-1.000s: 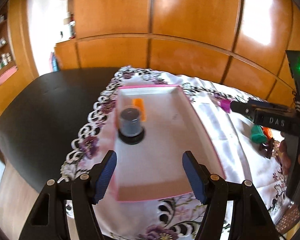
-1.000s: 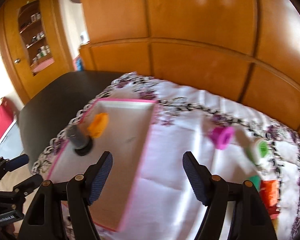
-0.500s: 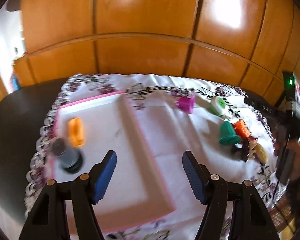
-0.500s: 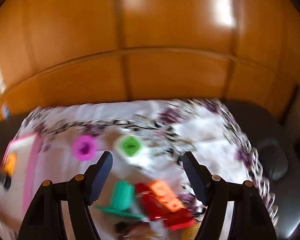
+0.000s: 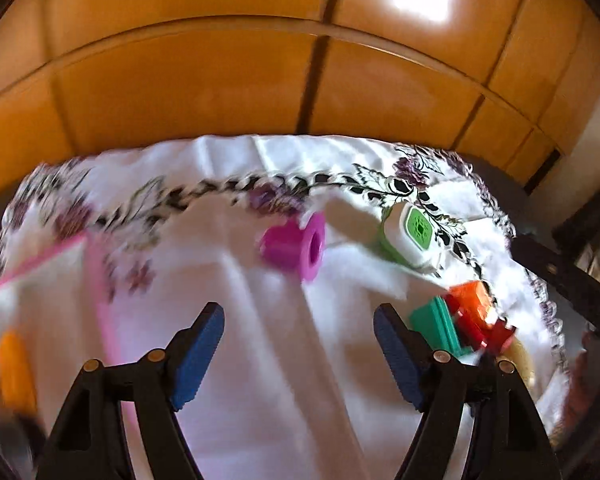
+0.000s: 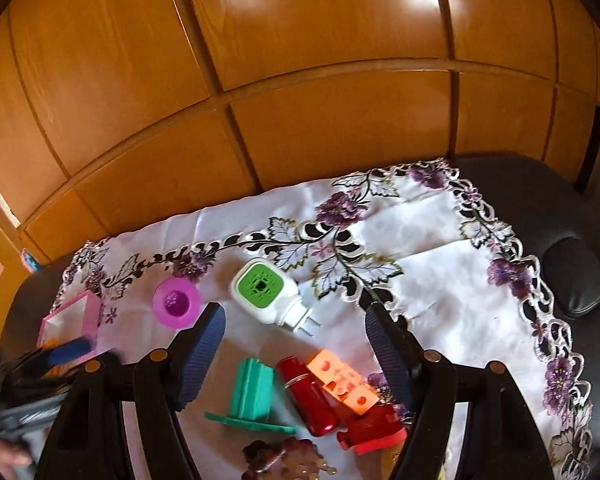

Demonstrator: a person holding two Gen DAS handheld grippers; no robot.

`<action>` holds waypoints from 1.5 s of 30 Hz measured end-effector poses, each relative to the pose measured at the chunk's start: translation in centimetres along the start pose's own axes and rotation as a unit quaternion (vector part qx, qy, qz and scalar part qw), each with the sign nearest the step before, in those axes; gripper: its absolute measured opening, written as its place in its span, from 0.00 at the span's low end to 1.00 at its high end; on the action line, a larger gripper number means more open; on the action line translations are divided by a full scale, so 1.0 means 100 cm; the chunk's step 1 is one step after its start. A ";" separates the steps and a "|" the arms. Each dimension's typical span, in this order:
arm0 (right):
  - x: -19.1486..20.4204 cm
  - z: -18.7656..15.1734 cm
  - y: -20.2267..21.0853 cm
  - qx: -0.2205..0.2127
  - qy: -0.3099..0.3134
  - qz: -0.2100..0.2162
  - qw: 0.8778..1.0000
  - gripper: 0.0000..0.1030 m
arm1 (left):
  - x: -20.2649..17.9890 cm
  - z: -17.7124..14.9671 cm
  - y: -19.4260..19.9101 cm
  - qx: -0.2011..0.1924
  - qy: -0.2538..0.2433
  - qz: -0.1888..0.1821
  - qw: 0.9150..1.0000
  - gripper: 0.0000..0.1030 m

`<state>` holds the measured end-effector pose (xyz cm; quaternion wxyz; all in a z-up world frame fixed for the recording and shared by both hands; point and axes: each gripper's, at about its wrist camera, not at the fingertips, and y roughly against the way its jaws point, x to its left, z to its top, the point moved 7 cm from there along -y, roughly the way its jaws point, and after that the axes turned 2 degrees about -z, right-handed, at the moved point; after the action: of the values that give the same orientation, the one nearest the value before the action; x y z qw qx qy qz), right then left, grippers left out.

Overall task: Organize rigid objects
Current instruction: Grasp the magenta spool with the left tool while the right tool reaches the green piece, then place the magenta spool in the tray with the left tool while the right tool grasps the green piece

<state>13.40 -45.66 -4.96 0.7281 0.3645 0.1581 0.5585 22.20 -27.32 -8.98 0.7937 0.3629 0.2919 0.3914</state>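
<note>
My left gripper (image 5: 298, 356) hangs over bare white cloth, its jaws opening with nothing between them. Beyond it lie a magenta spool (image 5: 296, 246) and a white plug-in device with a green face (image 5: 414, 236). A green piece (image 5: 436, 328) and an orange block (image 5: 470, 300) sit by its right finger. The pink-rimmed tray (image 5: 96, 280) at the left holds an orange object (image 5: 14, 372). My right gripper (image 6: 296, 352) is open above the green piece (image 6: 252, 396), a red cylinder (image 6: 306, 396) and the orange block (image 6: 342, 380), touching none. The spool (image 6: 176, 304) and plug-in device (image 6: 266, 290) lie just beyond.
An embroidered white cloth (image 6: 420, 240) covers a dark table (image 6: 540, 200), with a wooden panel wall (image 6: 300, 80) close behind. A black pad (image 6: 576, 280) lies off the cloth at the right. The left gripper's blue pad (image 6: 64, 354) shows beside the tray (image 6: 70, 316). A dark brown object (image 6: 284, 458) lies nearest.
Both views have swung right, away from the tray and towards the loose objects. The right view has settled over the pile. The left jaws stand wider than before.
</note>
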 end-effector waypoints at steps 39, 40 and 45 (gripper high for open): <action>0.028 -0.019 -0.019 0.072 0.020 0.089 0.993 0.68 | -0.026 -0.071 0.037 -0.024 -0.038 -0.013 0.999 0.14; 0.034 -0.023 -0.021 0.081 0.029 0.098 0.991 0.64 | -0.027 -0.073 0.040 -0.024 -0.037 -0.014 0.999 0.14; 0.054 -0.047 -0.036 0.138 0.076 0.101 0.982 0.58 | -0.027 -0.087 0.057 -0.031 -0.028 -0.014 0.999 0.14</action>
<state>14.68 -39.36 -9.79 0.5963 0.4325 0.2508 0.6280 11.97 -24.08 -8.81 0.8180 0.3448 0.2620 0.3787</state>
